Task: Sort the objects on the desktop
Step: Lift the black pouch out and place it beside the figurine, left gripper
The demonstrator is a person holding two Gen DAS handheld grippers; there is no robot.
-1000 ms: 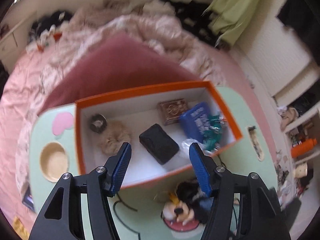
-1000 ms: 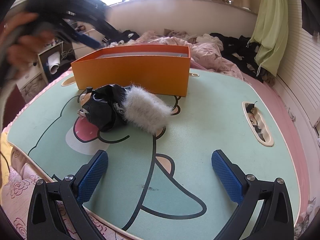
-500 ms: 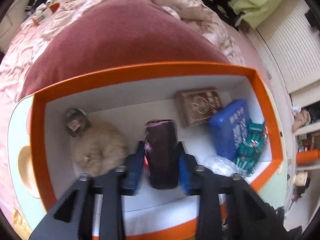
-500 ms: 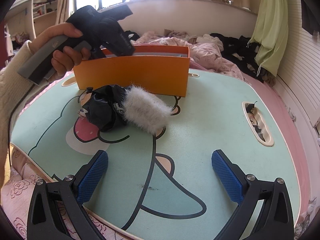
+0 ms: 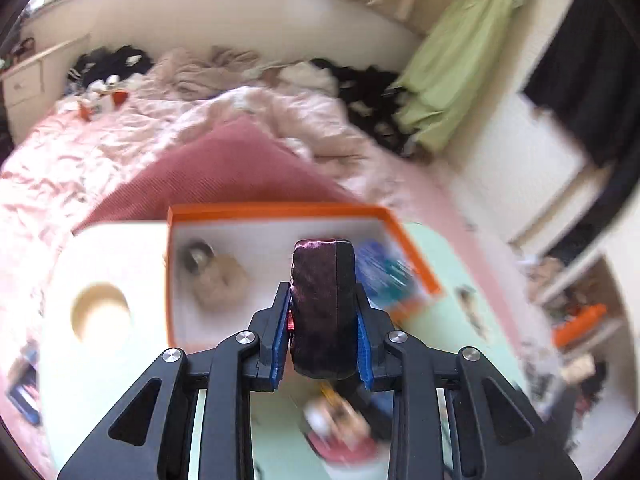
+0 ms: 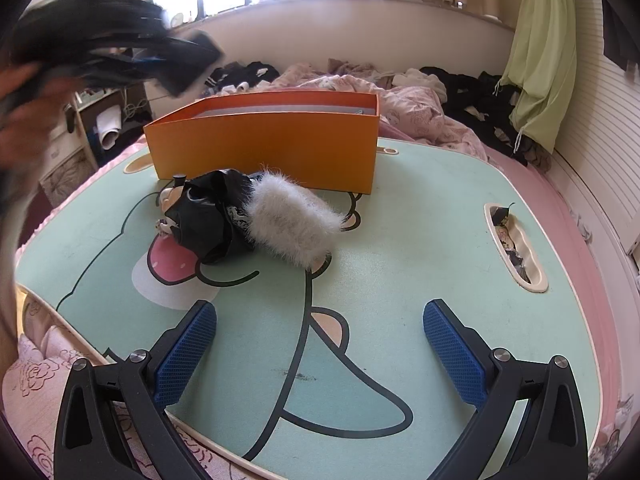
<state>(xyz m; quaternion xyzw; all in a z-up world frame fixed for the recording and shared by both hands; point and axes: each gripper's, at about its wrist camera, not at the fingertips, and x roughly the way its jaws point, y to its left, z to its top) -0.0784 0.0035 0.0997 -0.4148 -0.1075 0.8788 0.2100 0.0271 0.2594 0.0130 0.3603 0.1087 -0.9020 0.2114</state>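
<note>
Left wrist view, left to right: a round recess (image 5: pixel 102 312) in the pale green table (image 5: pixel 472 344); an orange box (image 5: pixel 280 213) with a white inside, holding a blurred beige fluffy item (image 5: pixel 218 280) at its left and blurred blue and teal items (image 5: pixel 386 270) at its right. The left gripper (image 5: pixel 322 320) is closed on a dark case (image 5: pixel 323 304), which stands upright between the blue pads (image 5: pixel 280 340), clear of the box floor and in front of the box interior. Behind the box lie a red cushion (image 5: pixel 224 172) and pink bedding (image 5: pixel 80 152); a green cloth (image 5: pixel 460 72) hangs at the right. Right wrist view, left to right: a blurred hand with the left gripper and case raised at the upper left, above and to the left of the box (image 6: pixel 264 148); on the table (image 6: pixel 420 240), just in front of the box, a black bundle (image 6: pixel 208 216) touching a white fluffy item (image 6: pixel 292 224); a slot (image 6: pixel 516 248) with small contents near the table's right edge. The right gripper (image 6: pixel 320 356) sits low over the near part of the table, its fingers spread wide and holding nothing, well apart from the bundle.
</note>
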